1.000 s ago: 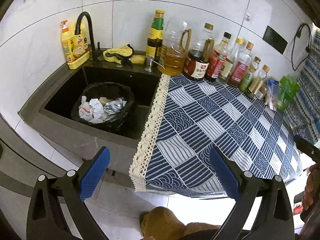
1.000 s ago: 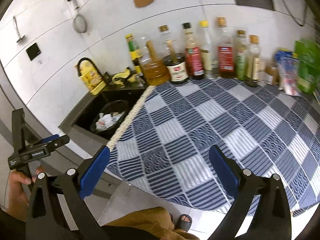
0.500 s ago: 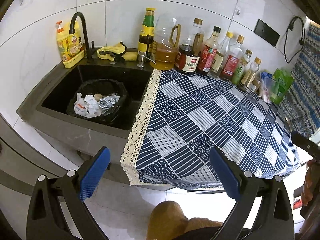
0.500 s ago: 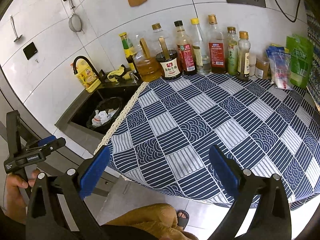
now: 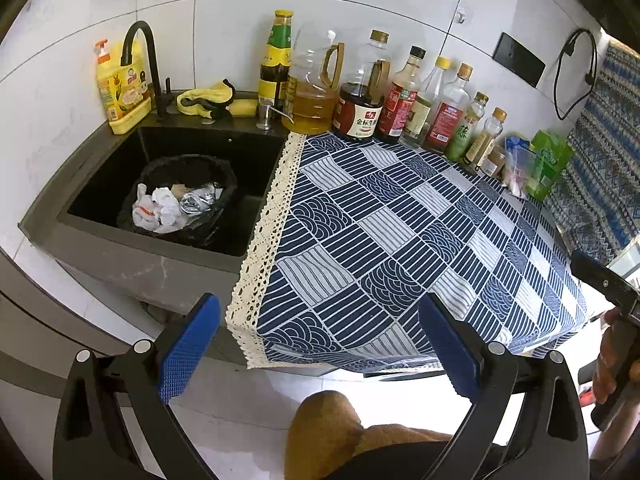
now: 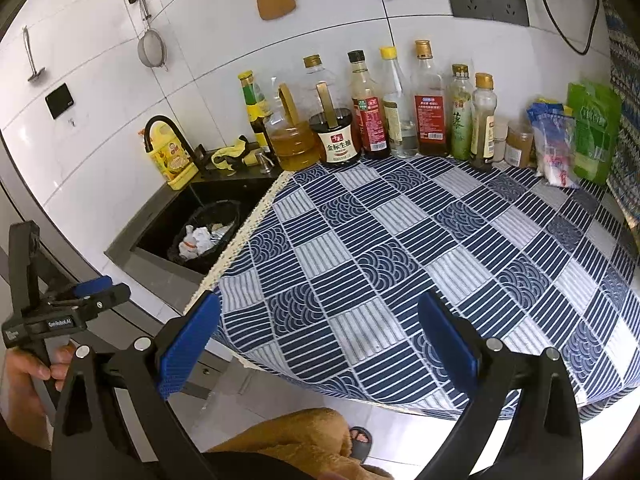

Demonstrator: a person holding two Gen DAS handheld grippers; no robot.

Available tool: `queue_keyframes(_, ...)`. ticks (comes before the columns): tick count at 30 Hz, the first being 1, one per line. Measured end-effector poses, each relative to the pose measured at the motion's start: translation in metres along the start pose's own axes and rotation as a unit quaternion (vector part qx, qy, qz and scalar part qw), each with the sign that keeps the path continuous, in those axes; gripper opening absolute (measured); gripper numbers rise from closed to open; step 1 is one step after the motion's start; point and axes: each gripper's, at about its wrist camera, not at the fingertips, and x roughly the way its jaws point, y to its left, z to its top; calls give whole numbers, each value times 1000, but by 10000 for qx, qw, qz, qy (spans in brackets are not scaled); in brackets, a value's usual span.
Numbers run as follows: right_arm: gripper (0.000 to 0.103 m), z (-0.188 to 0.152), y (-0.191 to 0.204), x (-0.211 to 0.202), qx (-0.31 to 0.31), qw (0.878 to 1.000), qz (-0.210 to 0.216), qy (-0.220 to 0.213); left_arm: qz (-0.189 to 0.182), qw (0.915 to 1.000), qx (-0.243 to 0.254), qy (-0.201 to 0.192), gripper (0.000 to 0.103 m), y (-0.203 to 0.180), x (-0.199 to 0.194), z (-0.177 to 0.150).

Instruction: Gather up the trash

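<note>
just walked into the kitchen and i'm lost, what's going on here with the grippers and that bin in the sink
A person holds a hand-held gripper in each hand, and both are open and empty: the left hand-held gripper and the right hand-held gripper hang off the front edge of the blue and white patterned tablecloth. The black-lined trash bin stands in the dark sink and already holds crumpled white paper and foil. No loose trash shows on the cloth.
</note>
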Motion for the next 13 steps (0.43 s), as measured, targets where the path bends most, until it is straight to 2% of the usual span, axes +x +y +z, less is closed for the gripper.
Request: queue_keyframes(13,98,1,3,22,81,9994,247,210,274,9996,0,1,96,5,-1,2)
